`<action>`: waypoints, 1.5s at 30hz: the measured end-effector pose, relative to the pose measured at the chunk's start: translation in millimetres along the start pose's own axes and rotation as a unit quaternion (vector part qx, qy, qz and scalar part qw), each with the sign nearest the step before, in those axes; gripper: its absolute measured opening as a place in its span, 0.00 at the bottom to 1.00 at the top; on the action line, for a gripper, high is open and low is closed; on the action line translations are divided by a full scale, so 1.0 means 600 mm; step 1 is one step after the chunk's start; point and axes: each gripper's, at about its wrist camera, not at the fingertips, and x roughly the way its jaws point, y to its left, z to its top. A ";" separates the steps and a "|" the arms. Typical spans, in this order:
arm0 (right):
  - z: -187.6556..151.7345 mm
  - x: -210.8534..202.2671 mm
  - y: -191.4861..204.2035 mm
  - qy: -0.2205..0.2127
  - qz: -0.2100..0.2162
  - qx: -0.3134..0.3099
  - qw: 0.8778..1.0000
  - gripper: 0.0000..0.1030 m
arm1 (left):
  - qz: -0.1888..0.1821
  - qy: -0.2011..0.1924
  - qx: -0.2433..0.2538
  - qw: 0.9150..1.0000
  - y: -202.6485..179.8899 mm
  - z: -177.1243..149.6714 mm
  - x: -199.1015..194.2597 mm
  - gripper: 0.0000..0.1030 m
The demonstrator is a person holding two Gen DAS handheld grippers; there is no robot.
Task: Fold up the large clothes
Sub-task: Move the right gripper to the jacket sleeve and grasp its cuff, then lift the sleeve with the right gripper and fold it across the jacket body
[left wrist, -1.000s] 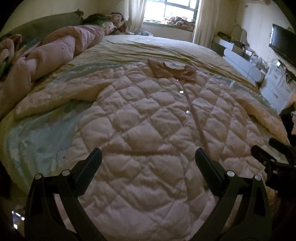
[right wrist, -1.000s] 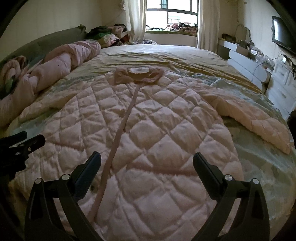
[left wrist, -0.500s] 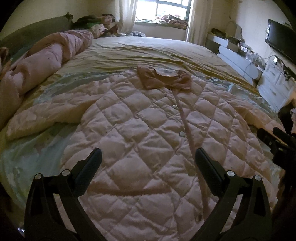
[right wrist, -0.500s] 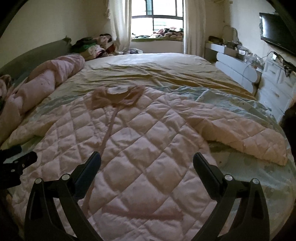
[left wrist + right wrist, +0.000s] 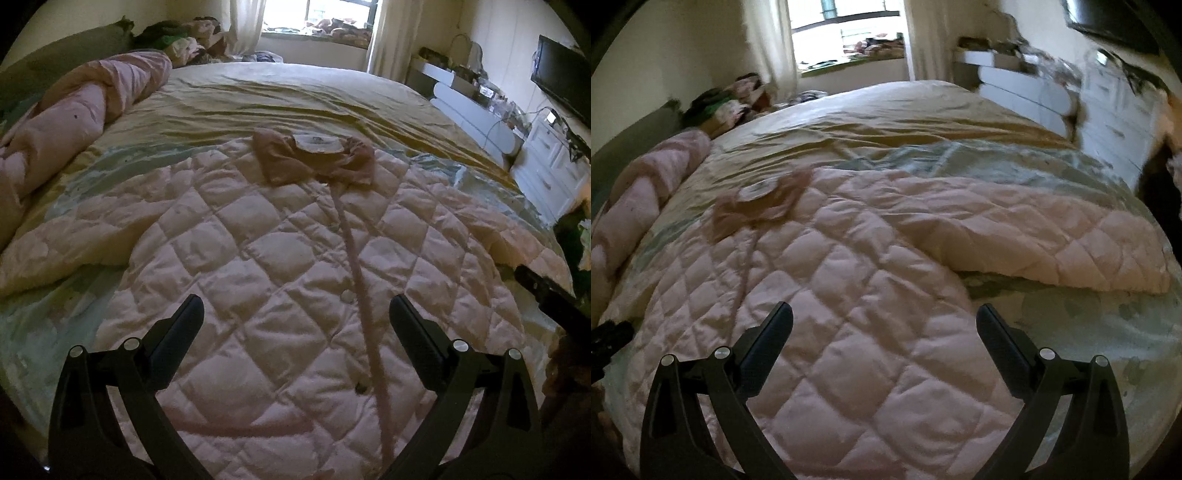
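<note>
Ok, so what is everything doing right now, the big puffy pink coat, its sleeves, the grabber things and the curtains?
Pink quilted coat: spread flat on the bed, front up, buttoned shut.
Its darker pink collar: lying flat and open, label showing.
Left sleeve: stretched out sideways.
Right sleeve: stretched out sideways.
Pink duvet: rolled up.
White curtains: pulled open.
Left gripper: open, empty.
Right gripper: open, empty.

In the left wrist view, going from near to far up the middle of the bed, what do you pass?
left gripper → quilted pink coat → its collar with the white label → yellow bedsheet → window sill piled with clothes
</note>
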 end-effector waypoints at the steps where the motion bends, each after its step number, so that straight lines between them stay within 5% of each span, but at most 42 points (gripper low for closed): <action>1: 0.001 0.002 -0.012 -0.001 0.002 0.010 1.000 0.96 | -0.002 -0.005 -0.001 1.000 -0.003 0.002 0.002 0.91; 11: 0.004 0.039 -0.162 0.007 -0.048 0.129 0.990 0.96 | -0.010 0.003 0.014 1.000 -0.061 0.017 0.047 0.91; 23: -0.012 0.089 -0.343 0.029 -0.111 0.246 0.962 0.96 | -0.017 0.039 0.043 0.998 -0.127 -0.002 0.118 0.91; 37: 0.007 0.138 -0.520 -0.003 -0.089 0.368 0.925 0.95 | -0.016 0.049 0.042 0.998 -0.143 -0.008 0.129 0.91; 40: 0.014 0.142 -0.552 -0.024 -0.088 0.394 0.915 0.79 | -0.017 0.052 0.038 0.998 -0.145 -0.005 0.123 0.91; 42: 0.011 0.137 -0.573 -0.041 -0.078 0.413 0.906 0.46 | -0.028 0.045 0.041 0.998 -0.145 -0.002 0.110 0.91; 45: 0.020 0.124 -0.587 -0.062 -0.050 0.417 0.906 0.23 | -0.021 0.033 0.049 0.998 -0.141 0.002 0.094 0.91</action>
